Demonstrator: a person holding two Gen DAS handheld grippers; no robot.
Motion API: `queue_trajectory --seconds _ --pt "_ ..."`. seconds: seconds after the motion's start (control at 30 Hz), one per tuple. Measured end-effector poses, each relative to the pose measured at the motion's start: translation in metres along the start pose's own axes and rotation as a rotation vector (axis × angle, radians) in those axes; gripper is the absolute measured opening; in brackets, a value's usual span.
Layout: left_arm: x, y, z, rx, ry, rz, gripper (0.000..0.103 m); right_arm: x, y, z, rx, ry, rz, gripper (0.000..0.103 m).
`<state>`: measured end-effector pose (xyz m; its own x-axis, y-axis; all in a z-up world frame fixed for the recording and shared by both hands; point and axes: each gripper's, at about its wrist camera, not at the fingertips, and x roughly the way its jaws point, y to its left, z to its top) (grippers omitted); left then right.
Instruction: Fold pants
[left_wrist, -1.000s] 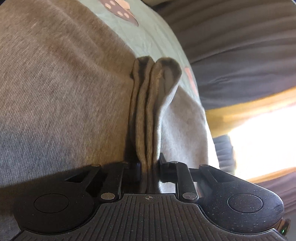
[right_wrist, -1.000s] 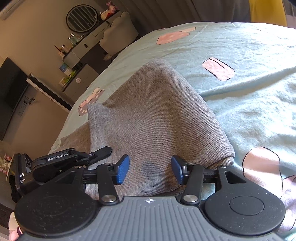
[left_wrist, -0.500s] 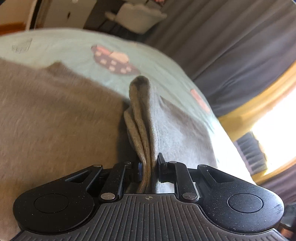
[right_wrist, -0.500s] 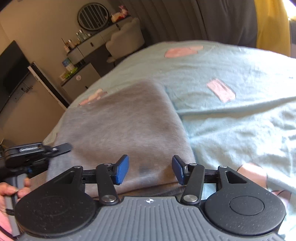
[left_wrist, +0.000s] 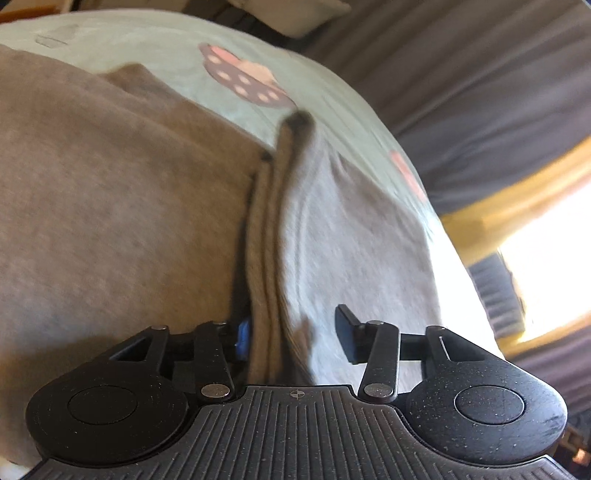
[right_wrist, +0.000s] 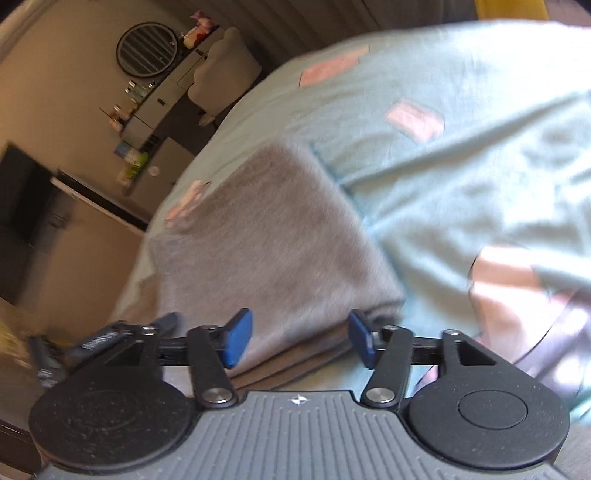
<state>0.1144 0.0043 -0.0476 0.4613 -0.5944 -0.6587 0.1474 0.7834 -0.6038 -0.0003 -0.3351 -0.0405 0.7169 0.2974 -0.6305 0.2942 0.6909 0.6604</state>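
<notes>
Item: grey pants (right_wrist: 266, 236), laid folded on the pale blue bedspread (right_wrist: 461, 155), near its edge toward the room side.

Left gripper (left_wrist: 293, 334): jaws have just been opening. The stacked hem edge (left_wrist: 269, 258) is seen between them, resting against the left pad only; the right pad stands clear. Nothing is clamped.

Right gripper (right_wrist: 301, 338): jaws have just been opening further and are held apart above the near folded edge; no cloth is pinched.

Risks, as judged:
- The released hem edge is left standing upright as a ridge; if the left gripper is withdrawn sideways, the layers may be dragged by the touching pad and the fold skewed.
- The ridge may flop outward instead of onto the stack, so that the layers are left splayed.
- The near edge may be snagged by the right pads if that gripper is lowered while moving.
- The bedspread is wrinkled; the fold may be carried off square if it is shifted.
</notes>
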Motion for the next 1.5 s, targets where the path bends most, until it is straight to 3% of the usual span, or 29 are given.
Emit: queue_trajectory --seconds 0.1,0.13,0.2,0.23,0.27,0.33,0.53,0.63,0.97,1.17,1.4,1.5 --pt "0.003 -0.002 -0.005 0.021 -0.003 0.011 0.045 0.009 -0.01 0.002 0.064 0.002 -0.023 0.06" --pt "0.002 -0.004 -0.006 0.032 -0.01 0.026 0.032 0.012 -0.013 0.005 0.095 0.005 -0.032 0.058" --pt "0.001 -0.006 -0.009 0.051 -0.016 0.059 0.026 0.017 -0.019 0.007 0.151 -0.009 -0.018 0.046" --pt "-0.001 -0.007 -0.01 0.05 -0.025 0.063 0.024 0.017 -0.02 0.007 0.162 -0.029 -0.01 0.03" --pt "-0.002 -0.008 -0.011 0.055 -0.032 0.07 0.023 0.017 -0.022 0.007 0.165 -0.044 -0.018 0.024" --pt "-0.007 -0.017 -0.012 0.104 -0.065 0.103 0.021 0.018 -0.02 0.005 0.146 -0.059 -0.04 0.021" --pt "-0.017 -0.041 -0.013 0.212 -0.119 0.157 0.02 0.018 0.01 0.001 -0.053 -0.062 -0.168 0.026" --pt "-0.017 -0.038 -0.014 0.198 -0.111 0.171 0.02 0.013 0.024 -0.002 -0.154 -0.066 -0.148 0.032" --pt "-0.015 -0.031 -0.013 0.17 -0.102 0.156 0.02 -0.01 0.063 -0.008 -0.379 -0.116 -0.144 0.032" --pt "-0.018 -0.028 -0.014 0.161 -0.099 0.146 0.02 0.011 0.083 -0.01 -0.51 -0.141 -0.222 0.032" --pt "-0.025 -0.02 -0.01 0.126 -0.101 0.145 0.021 0.045 0.07 -0.013 -0.556 -0.066 -0.283 0.033" --pt "-0.022 -0.014 -0.008 0.114 -0.086 0.14 0.023 0.048 0.054 -0.01 -0.496 -0.058 -0.261 0.036"
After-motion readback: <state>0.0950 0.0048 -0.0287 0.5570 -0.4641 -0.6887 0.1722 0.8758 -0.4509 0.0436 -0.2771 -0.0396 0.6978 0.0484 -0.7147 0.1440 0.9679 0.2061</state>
